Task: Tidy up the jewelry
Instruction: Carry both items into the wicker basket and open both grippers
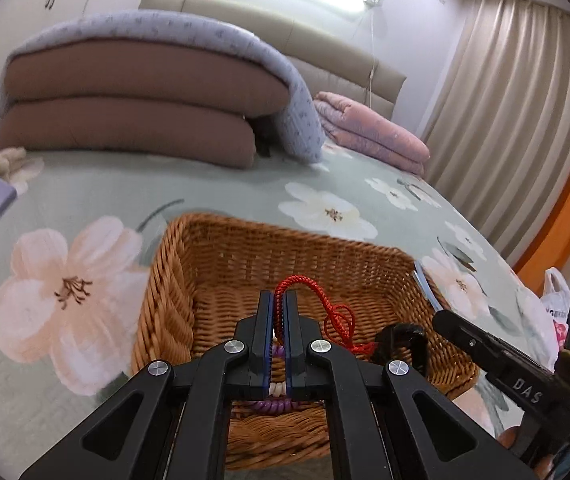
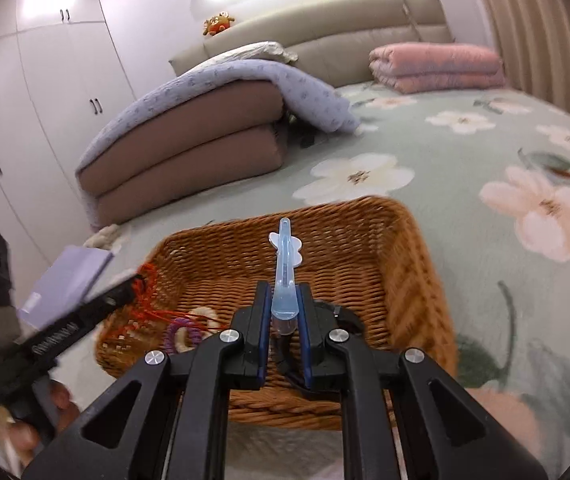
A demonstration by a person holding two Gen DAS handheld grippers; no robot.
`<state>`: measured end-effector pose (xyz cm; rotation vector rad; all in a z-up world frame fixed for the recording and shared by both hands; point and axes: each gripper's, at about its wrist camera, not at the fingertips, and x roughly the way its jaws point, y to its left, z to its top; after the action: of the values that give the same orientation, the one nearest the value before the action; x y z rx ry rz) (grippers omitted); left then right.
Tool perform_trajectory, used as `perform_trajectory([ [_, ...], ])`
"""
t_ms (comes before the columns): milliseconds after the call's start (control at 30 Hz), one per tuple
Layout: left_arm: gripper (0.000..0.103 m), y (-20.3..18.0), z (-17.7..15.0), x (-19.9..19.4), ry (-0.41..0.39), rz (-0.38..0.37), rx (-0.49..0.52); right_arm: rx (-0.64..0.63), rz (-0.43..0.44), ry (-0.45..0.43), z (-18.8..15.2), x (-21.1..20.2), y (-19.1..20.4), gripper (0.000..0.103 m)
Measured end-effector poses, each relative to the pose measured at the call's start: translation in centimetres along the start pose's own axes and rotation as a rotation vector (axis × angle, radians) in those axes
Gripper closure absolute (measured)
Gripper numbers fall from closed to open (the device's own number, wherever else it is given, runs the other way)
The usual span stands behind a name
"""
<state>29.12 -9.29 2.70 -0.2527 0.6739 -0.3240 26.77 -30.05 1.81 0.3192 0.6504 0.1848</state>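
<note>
A brown wicker basket [image 1: 173, 280] [image 2: 417, 240] sits on the flowered bedspread. My left gripper [image 1: 279, 300] is shut on a red braided cord [image 1: 305, 284] and holds it over the basket; the cord's knotted loops hang to the right. A purple coil hair tie [image 1: 273, 404] [image 2: 181, 326] and a pale bead ring [image 2: 205, 314] lie on the basket floor. My right gripper [image 2: 283, 292] is shut on a light blue hair clip [image 2: 283, 272] with a flower shape, held upright over the basket. A black item [image 1: 403, 338] [image 2: 345, 316] lies in the basket.
Folded brown and blue quilts [image 1: 125, 96] and a pink folded blanket [image 1: 369, 132] lie at the back of the bed. A lilac box [image 2: 69, 276] stands left of the basket. Curtains [image 1: 513, 100] hang on the right.
</note>
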Motion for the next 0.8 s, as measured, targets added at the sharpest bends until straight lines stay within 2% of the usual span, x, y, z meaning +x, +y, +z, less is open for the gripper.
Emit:
perform_trajectory([
  [167,0.099,0.2,-0.5,0.4,0.010,0.020,0.003,-0.069,-0.038,-0.012,-0.5,0.1,1.4,0.089],
  [467,0.097,0.3,-1.0,1.3,0.037,0.046,0.015,-0.075,0.005,0.043,-1.1,1.4,1.6,0.088],
  [500,0.095,0.4,-1.0,1.3,0.043,0.043,0.008,-0.072,0.020,0.045,-1.1,1.4,1.7,0.087],
  [533,0.087,0.5,-1.0,1.2,0.051,0.037,0.001,-0.066,0.034,0.040,-1.2,1.1,1.6,0.084],
  [567,0.075,0.6,-0.9,1.1,0.056,0.031,-0.007,-0.065,0.038,0.034,-1.2,0.8,1.6,0.081],
  [600,0.067,0.7,-0.9,0.6,0.048,0.028,-0.018,-0.065,0.037,0.021,-1.2,0.4,1.6,0.072],
  [633,0.055,0.9,-0.9,0.0,0.031,0.025,-0.027,-0.065,0.032,0.005,-1.2,-0.1,1.5,0.066],
  [733,0.053,1.0,-0.6,-2.1,-0.003,0.000,-0.043,-0.055,0.029,-0.047,-1.5,-2.1,1.3,0.066],
  [800,0.053,0.9,-0.4,-4.5,-0.024,-0.043,-0.057,-0.040,0.032,-0.071,-1.5,-3.4,1.2,0.066],
])
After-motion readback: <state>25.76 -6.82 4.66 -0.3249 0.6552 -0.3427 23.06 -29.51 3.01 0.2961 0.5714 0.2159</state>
